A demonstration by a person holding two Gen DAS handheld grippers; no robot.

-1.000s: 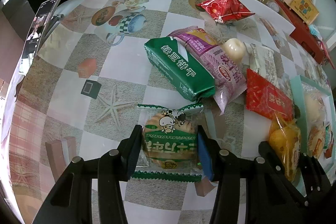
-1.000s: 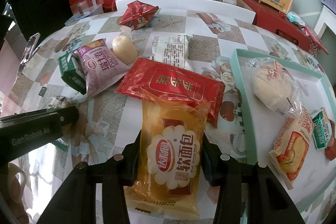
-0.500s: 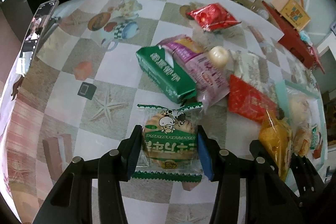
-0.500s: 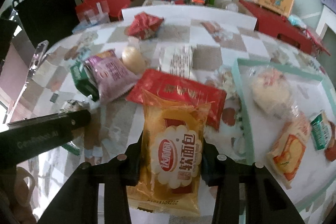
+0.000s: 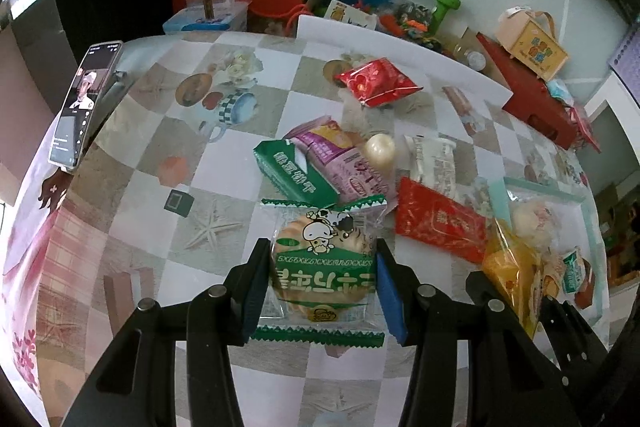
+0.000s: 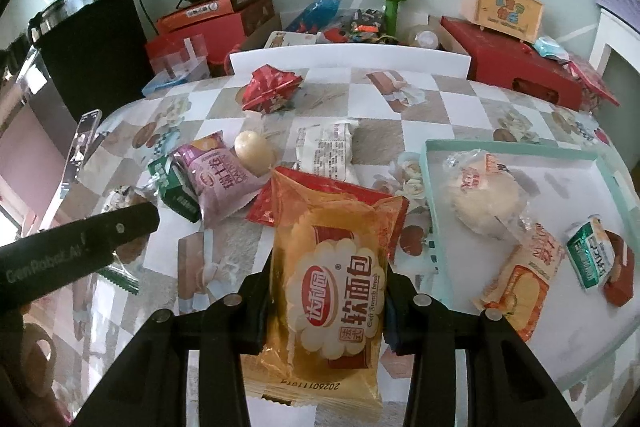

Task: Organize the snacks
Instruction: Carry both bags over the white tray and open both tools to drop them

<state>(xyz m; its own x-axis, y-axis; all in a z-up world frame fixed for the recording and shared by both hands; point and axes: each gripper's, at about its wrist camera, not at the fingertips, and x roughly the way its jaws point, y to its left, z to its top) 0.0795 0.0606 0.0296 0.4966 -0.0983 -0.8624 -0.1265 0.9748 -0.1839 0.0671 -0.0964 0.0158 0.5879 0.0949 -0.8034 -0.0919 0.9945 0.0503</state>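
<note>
I am holding two snacks at once, both lifted above the table (image 5: 132, 155). My left gripper (image 5: 322, 281) is clamping the green-trimmed biscuit pack (image 5: 323, 267) between its fingers (image 5: 253, 287), which are pressing in on both sides of the wrapper. My right gripper (image 6: 326, 301) is squeezing the orange soft bread pack (image 6: 334, 291) the same way, its fingers (image 6: 256, 307) closing on the pack's sides, and the pack is standing upright in the right wrist view.

Beyond them, the loose snacks are lying in a cluster on the checked tablecloth: a green wafer pack (image 5: 294, 173) tucked under a purple pack (image 6: 218, 179), a round cream bun (image 6: 252, 153) just beside that, a white wrapper (image 6: 330, 155), a flat red pack (image 5: 438, 223) and a crumpled red bag (image 6: 272, 89) farther back. To my right the mint-rimmed tray (image 6: 510, 149) is carrying a pale round bread (image 6: 482, 197), an orange-printed pack (image 6: 520, 283) and a small green-and-white pack (image 6: 592, 255). A phone (image 5: 86, 103) is leaning near the table's left edge.
</note>
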